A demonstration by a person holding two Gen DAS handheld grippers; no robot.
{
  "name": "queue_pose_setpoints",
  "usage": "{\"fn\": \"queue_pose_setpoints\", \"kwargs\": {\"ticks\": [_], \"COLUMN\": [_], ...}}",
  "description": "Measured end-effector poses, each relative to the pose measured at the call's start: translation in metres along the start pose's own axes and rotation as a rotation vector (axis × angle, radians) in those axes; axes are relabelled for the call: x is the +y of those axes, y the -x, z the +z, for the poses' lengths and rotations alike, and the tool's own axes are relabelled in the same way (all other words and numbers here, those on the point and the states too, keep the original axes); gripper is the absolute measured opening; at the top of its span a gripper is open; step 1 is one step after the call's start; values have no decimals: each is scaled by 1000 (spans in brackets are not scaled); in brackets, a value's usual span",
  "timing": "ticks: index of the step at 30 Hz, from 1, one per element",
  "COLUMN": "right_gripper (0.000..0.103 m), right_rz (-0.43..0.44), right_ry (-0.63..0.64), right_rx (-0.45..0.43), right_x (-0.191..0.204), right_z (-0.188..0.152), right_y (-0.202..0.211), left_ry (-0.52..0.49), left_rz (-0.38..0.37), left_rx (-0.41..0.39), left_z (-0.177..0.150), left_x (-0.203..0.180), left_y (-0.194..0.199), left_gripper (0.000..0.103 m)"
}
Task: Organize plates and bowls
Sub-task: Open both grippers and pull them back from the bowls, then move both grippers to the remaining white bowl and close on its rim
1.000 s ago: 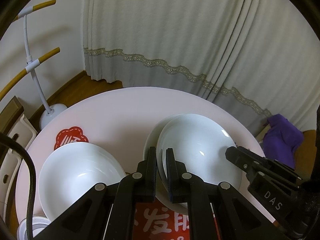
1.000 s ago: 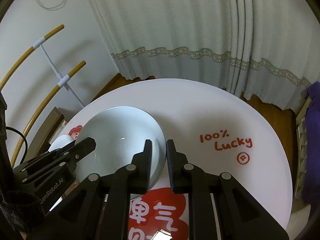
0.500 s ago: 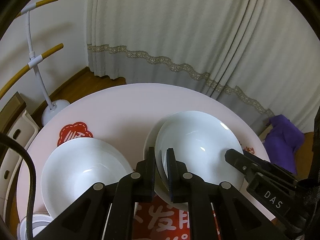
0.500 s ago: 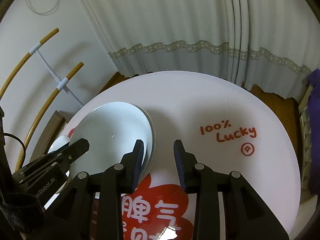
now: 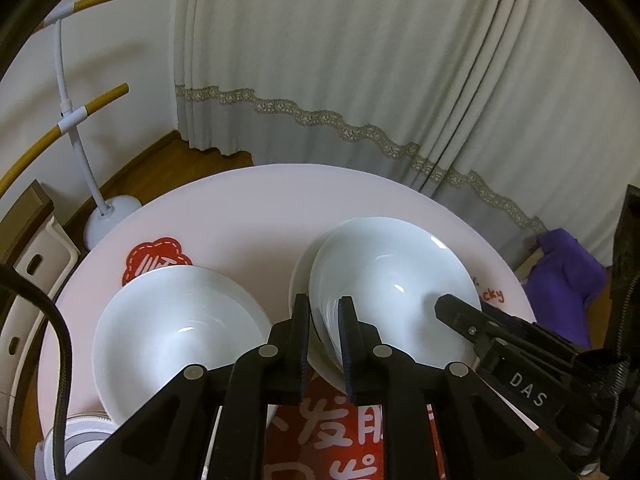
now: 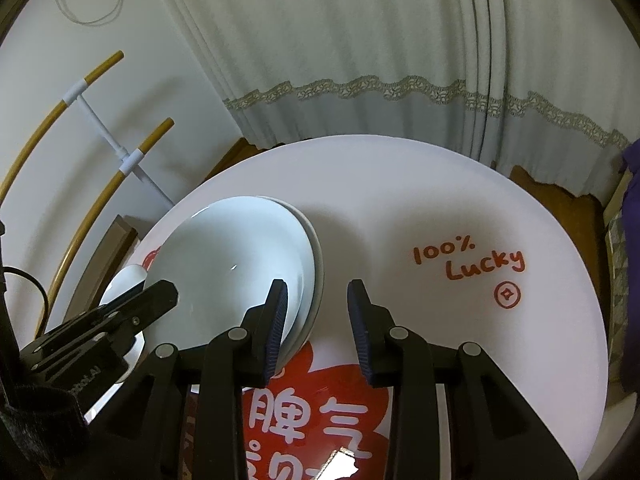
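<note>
A white plate (image 5: 394, 276) rests stacked on another white plate (image 5: 298, 276) on the round pink table (image 5: 240, 208). My left gripper (image 5: 323, 312) is shut on the top plate's near-left rim. A white bowl (image 5: 176, 332) sits to the left of the stack. In the right wrist view the stacked plates (image 6: 236, 264) lie left of centre. My right gripper (image 6: 316, 294) is open and empty, its left finger just beside the plates' right rim. The left gripper's body shows at lower left of that view.
The table has red printed stickers (image 6: 316, 412) near the front and "100% Lucky" lettering (image 6: 468, 264) on the right. A small ringed dish (image 5: 86, 440) sits at the front left edge. A white floor stand (image 5: 80, 152), curtains and a purple cloth (image 5: 568, 280) surround the table.
My right gripper let go of the plate's right rim, opened wide and drew back a little. My left gripper stayed shut on the plate's left rim.
</note>
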State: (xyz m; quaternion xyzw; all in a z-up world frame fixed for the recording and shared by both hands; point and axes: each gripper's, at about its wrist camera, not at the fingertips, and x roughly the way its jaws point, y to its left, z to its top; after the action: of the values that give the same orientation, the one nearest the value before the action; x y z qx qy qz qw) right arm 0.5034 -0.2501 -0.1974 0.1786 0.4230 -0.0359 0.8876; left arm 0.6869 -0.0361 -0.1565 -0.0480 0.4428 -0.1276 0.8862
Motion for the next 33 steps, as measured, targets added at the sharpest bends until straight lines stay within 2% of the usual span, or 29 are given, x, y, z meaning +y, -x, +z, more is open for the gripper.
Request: {"fn": "queue_pose_setpoints", "kwargs": {"ticks": [2, 9, 13, 16, 20, 24, 26, 28, 33], "right_gripper": [32, 25, 28, 28, 29, 30, 33, 42, 42], "right_rz": [24, 56, 53, 57, 47, 19, 41, 82, 162], "right_ry": [-7, -11, -29, -28, -34, -5, 16, 47, 83], "right_rx": [0, 4, 5, -11, -33, -99, -115, -118, -69], "right_x": [-1, 2, 4, 8, 12, 27, 38, 54, 92], "right_z": [-1, -2, -4, -5, -6, -10, -13, -18, -34], "right_y": [0, 2, 4, 12, 25, 56, 69, 78, 75], "left_ry": [-1, 7, 31, 44, 49, 60, 62, 68, 77], "left_rz": [-1, 5, 2, 13, 9, -15, -17, -20, 6], "left_rx": [-8, -13, -32, -45, -51, -51, -57, -58, -65], "left_z": [0, -2, -2, -4, -8, -14, -17, -20, -28], "left_x": [1, 9, 24, 35, 47, 59, 66, 75, 100], "left_y": [6, 22, 43, 59, 75, 91, 101, 111, 134], "left_gripper": [16, 16, 34, 34, 42, 51, 57, 61, 65]}}
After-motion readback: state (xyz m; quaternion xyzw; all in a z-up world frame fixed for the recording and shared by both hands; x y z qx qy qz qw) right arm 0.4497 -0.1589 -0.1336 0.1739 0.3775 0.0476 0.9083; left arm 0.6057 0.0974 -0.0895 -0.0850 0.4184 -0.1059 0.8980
